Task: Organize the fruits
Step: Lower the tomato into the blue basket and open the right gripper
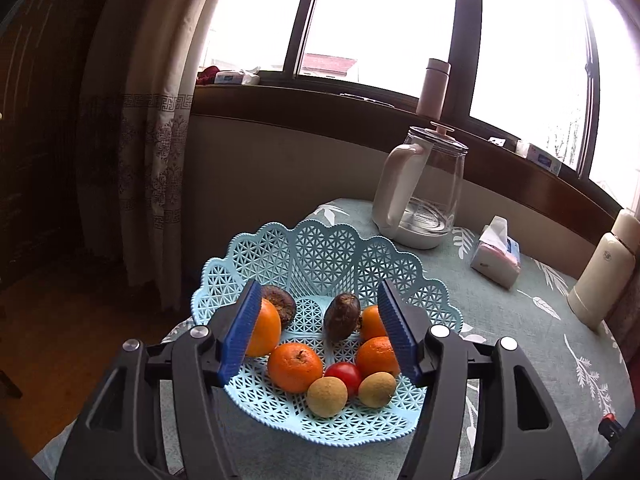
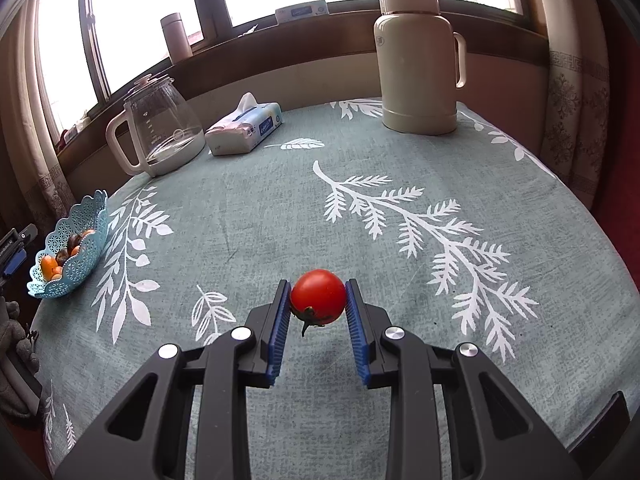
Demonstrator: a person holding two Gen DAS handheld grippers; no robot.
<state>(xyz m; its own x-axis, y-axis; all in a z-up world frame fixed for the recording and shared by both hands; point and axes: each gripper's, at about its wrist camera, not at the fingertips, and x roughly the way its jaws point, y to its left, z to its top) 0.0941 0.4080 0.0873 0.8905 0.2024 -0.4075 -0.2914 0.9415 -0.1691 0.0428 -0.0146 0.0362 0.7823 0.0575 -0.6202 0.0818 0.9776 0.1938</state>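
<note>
A light blue lattice basket (image 1: 320, 248) sits near the table's left edge and holds several fruits: oranges (image 1: 295, 367), two dark passion fruits (image 1: 342, 317), a small red tomato (image 1: 343, 375) and two tan longans (image 1: 327, 396). My left gripper (image 1: 318, 332) hovers over the basket, open, with nothing between its blue pads. In the right wrist view the basket (image 2: 86, 260) is far off to the left. My right gripper (image 2: 317, 298) is shut on a red tomato (image 2: 318, 296), stem end facing the camera, held just above the tablecloth.
A glass kettle with a white handle (image 2: 156, 132), a tissue pack (image 2: 244, 124) and a cream thermos (image 2: 416, 60) stand along the back of the round table, which has a teal leaf-print cloth (image 2: 280, 208). Behind them are a windowsill and curtains. A pink bottle (image 1: 433, 88) stands on the sill.
</note>
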